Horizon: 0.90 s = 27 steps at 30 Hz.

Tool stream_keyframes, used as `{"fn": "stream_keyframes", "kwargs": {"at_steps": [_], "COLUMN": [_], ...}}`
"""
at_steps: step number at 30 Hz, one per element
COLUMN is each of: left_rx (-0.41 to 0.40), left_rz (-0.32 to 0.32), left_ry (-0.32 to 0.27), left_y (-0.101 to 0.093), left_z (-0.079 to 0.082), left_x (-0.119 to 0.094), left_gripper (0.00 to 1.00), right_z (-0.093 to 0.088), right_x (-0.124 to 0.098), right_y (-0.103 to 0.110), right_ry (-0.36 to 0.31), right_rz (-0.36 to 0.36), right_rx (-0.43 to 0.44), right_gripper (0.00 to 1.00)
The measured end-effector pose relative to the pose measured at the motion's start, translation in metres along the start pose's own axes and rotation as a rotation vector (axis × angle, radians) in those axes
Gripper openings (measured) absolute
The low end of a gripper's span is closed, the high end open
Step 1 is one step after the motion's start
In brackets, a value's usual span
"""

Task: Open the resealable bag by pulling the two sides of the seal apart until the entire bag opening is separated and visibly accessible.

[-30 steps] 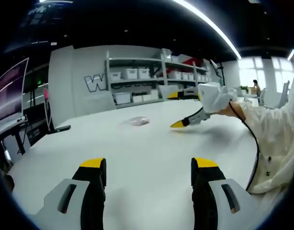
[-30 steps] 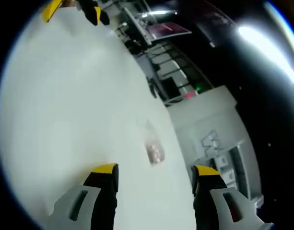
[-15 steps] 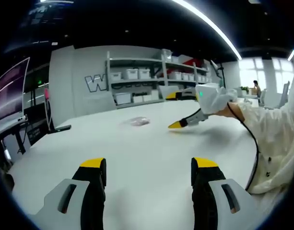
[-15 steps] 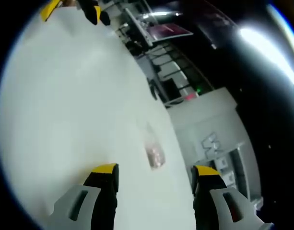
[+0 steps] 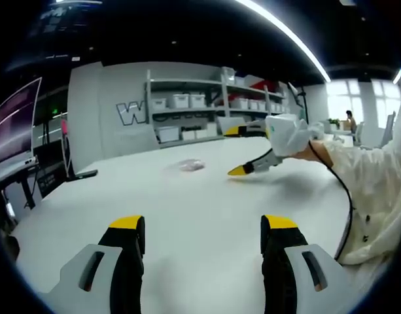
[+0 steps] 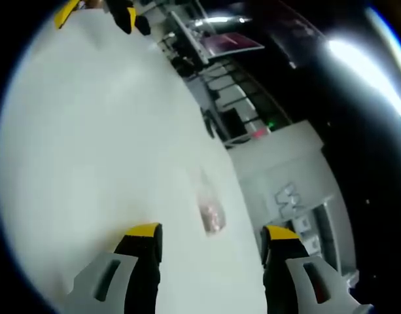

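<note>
Right tongs (image 5: 235, 150) crept toward bag (image 5: 190, 165); table (image 5: 187, 209) open.

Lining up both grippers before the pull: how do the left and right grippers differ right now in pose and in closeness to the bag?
The right gripper hangs close over the bag; the left gripper sits farther back, the bag small ahead. The right gripper is rolled, the table slanting across its view; the left gripper is level. Both are open, holding nothing.

table (image 5: 187, 209): bare white surface, open on all sides of resealable bag (image 5: 190, 165) | right gripper (image 5: 234, 150): near the bag, jaws apart | left gripper (image 5: 200, 235): well apart, bare table between | shelves (image 5: 207, 108): behind the far edge
</note>
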<state>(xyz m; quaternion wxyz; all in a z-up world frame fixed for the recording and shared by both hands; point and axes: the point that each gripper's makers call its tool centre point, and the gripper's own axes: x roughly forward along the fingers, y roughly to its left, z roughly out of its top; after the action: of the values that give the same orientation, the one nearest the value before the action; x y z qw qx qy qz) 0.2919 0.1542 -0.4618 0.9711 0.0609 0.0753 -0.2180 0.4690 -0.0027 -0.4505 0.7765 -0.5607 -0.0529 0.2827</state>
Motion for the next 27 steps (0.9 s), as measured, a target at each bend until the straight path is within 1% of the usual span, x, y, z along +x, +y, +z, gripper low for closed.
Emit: {"fn": "stream_keyframes", "kwargs": {"at_steps": [9, 14, 27], "left_rx": [0.001, 0.001, 0.001], "left_rz": [-0.001, -0.001, -0.004], "left_ry": [-0.001, -0.001, -0.003], "left_y": [0.0, 0.001, 0.001], "left_z": [0.001, 0.001, 0.002], "left_x": [0.0, 0.0, 0.001], "left_gripper": [0.72, 0.72, 0.72], "right_z": [0.001, 0.002, 0.006], "right_x": [0.004, 0.006, 0.013], "right_y": [0.003, 0.0, 0.003], "right_ry": [-0.001, -0.008, -0.011], "right_rz": [0.005, -0.015, -0.009], "right_rx": [-0.007, -0.006, -0.018], "right_gripper": [0.6, 0.59, 0.59]}}
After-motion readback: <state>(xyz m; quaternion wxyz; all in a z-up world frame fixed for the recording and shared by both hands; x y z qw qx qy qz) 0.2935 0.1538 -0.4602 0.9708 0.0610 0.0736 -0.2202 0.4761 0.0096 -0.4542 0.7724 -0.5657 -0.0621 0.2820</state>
